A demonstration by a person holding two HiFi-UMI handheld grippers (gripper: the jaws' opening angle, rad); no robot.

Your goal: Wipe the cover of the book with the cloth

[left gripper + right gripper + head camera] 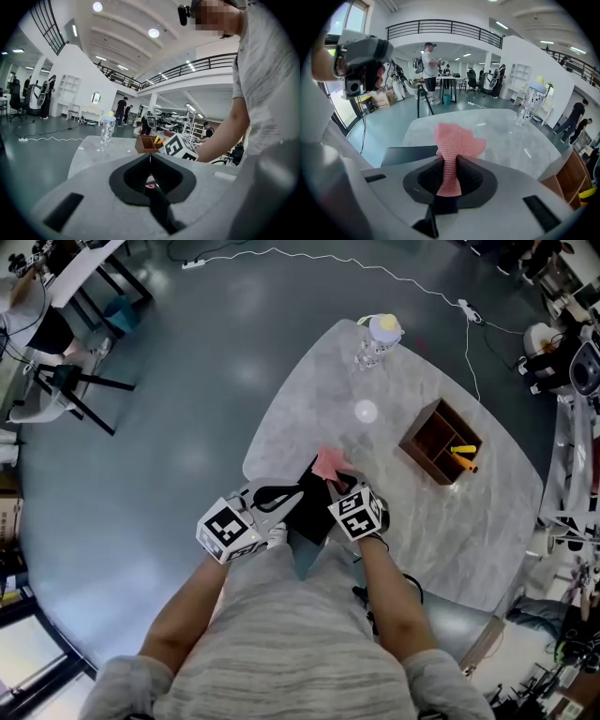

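Two tongs: left tongs (150, 161) and right tongs (449, 163), both closed on something, none spread.
Left tongs: pressed nearly together, only a thin seam at the tips; pinching a thin dark edge, by the head view the left side of the book (310, 510).
Right tongs: pinching the cloth (457, 140) at its lower part; upper part fanned out above the tips.
Cloth: pink, knitted, bunched; in the head view just over the far end of the book.
Book: black cover, between the two tongs, at the near edge of the bench (450, 521); resting or lifted, not possible to tell.
Marker cubes: left cube (227, 529) and right cube (357, 512), near each other, with the book between.
Bench: pale grey marble pattern, rounded corners.
Wooden box (413, 441): right of the book, well apart; yellow pen (463, 450) and orange pen (467, 465) lying in one compartment.
Bottle (379, 339): clear with dark spots, pale yellow lid, upright at the far end of the bench.
Floor: dark grey, white cable (375, 268) lying across it beyond the bench.
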